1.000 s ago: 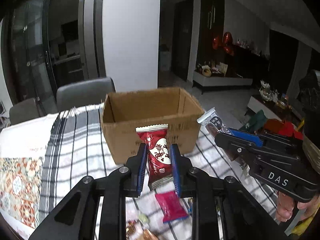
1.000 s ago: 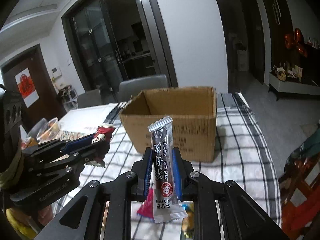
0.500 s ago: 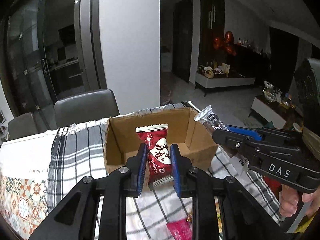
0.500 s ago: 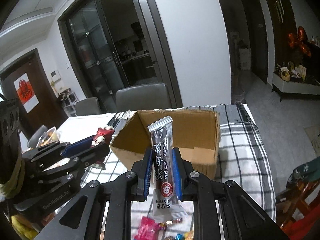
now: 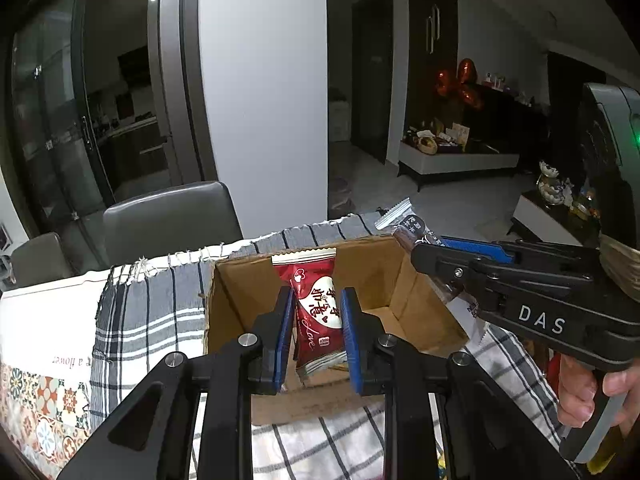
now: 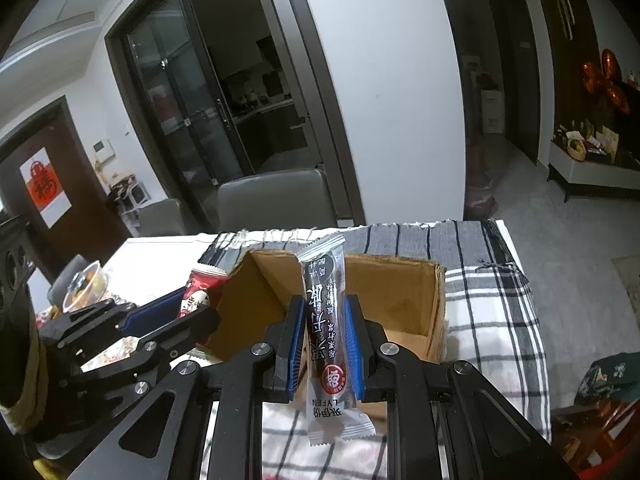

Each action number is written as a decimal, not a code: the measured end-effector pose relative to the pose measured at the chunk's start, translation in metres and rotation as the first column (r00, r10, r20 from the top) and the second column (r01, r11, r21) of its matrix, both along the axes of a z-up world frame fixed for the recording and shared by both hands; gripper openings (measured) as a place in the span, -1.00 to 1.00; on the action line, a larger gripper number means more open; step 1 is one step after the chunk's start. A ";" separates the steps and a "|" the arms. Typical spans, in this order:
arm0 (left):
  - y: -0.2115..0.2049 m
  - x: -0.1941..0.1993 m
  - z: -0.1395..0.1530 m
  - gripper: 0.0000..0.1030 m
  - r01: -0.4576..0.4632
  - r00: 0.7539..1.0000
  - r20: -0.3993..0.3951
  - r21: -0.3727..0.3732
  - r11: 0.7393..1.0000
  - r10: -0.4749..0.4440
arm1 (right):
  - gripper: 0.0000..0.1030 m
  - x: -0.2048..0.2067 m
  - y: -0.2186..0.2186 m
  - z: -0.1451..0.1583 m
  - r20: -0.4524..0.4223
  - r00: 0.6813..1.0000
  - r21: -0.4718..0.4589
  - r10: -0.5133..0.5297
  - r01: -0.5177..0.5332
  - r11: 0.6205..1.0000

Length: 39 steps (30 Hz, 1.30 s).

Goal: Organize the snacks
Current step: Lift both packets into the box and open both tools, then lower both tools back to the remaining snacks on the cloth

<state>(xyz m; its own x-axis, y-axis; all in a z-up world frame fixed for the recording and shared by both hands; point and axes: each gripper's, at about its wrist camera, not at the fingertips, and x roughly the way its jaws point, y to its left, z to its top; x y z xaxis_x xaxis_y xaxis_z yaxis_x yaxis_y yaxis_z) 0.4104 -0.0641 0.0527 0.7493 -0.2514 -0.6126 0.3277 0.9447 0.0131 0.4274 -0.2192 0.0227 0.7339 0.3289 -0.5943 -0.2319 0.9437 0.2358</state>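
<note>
Both grippers have advanced toward the cardboard box [image 5: 240,300] since a second ago; it sat well ahead of them then, now both packets hang over its open top.

Left gripper [image 5: 316,340]: jaws pinching a red snack packet [image 5: 316,304] upright between the blue pads [image 5: 285,336]. Packet face reads "Love" in script under white Chinese characters, heart mark on top. Its lower edge sits just inside the box's near wall.

Right gripper [image 6: 323,354]: jaws clamped on a long dark snack bar [image 6: 326,320], upright, white crimped ends. Print reads "LYFEN" near the bottom end, upside down in this view, with a red round logo above it and vertical Chinese text; the rest is too small to read. Bar's top end is level with the box's far rim.

Right gripper's body shows "DAS" in white on its side in the left wrist view; a hand [image 5: 588,388] wraps its grip at lower right. Both grippers tilt downward, side by side, left one just beside the box's left corner in the right wrist view.

Box stands on a checked cloth [image 6: 492,300] on the desk [image 5: 44,312]; a printed line there reads "a flower", inverted.
</note>
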 end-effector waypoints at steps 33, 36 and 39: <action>0.012 -0.127 0.007 -0.10 -0.033 0.997 0.067 -0.002 0.999 0.033 | -0.30 -0.139 0.007 0.001 0.085 0.996 -0.072 -0.026 0.033 0.997; 0.011 -0.137 0.002 -0.10 -0.031 0.998 0.058 0.004 1.000 0.031 | -0.30 -0.152 0.005 -0.003 0.082 0.996 -0.080 -0.036 0.043 0.996; 0.012 -0.145 -0.006 -0.10 -0.033 0.999 0.030 -0.006 0.999 0.033 | -0.30 -0.159 0.003 -0.010 0.054 0.998 -0.065 -0.038 0.042 0.997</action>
